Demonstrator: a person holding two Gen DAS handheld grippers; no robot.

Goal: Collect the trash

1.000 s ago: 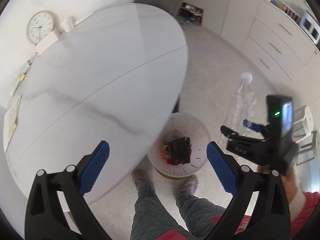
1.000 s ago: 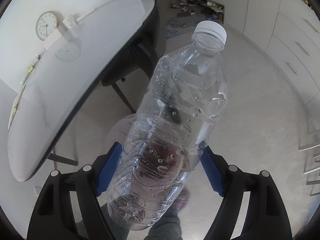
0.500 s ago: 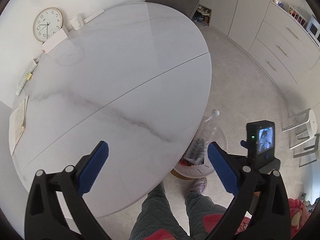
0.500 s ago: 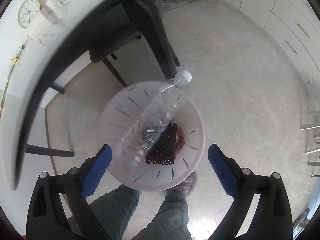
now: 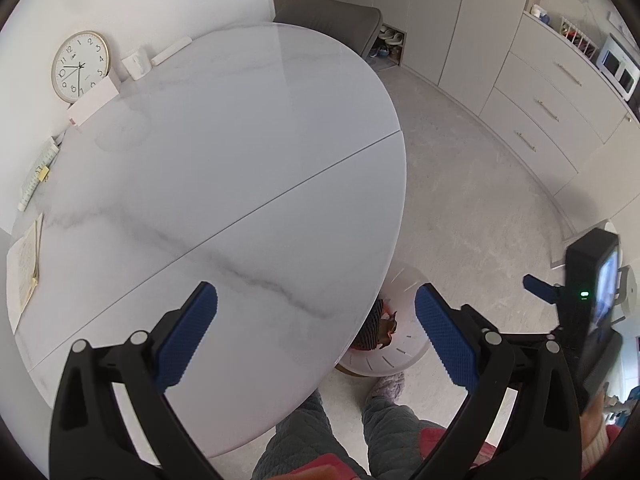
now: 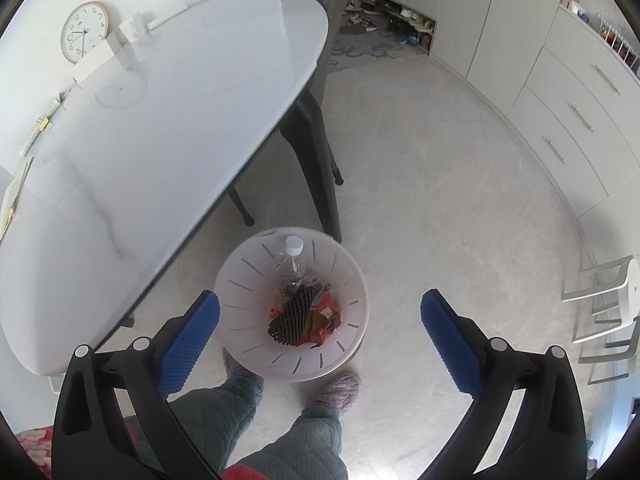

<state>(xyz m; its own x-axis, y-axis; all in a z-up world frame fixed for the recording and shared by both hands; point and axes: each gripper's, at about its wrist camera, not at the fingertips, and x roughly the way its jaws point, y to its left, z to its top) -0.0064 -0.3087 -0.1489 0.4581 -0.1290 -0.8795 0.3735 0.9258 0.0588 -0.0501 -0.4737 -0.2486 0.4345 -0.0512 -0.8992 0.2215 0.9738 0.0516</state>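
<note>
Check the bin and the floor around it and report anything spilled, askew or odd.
Nothing is spilled. The clear bottle stands tilted in the white bin, its capped neck leaning against the bin's far wall, on top of a black mesh piece and red wrappers. The floor around the bin shows no litter.

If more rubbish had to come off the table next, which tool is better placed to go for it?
Probably the left. The left tool is open with nothing between its fingers and hangs over the table. The right tool, also open and free, hangs off the table's edge above the bin holding the bottle.
</note>
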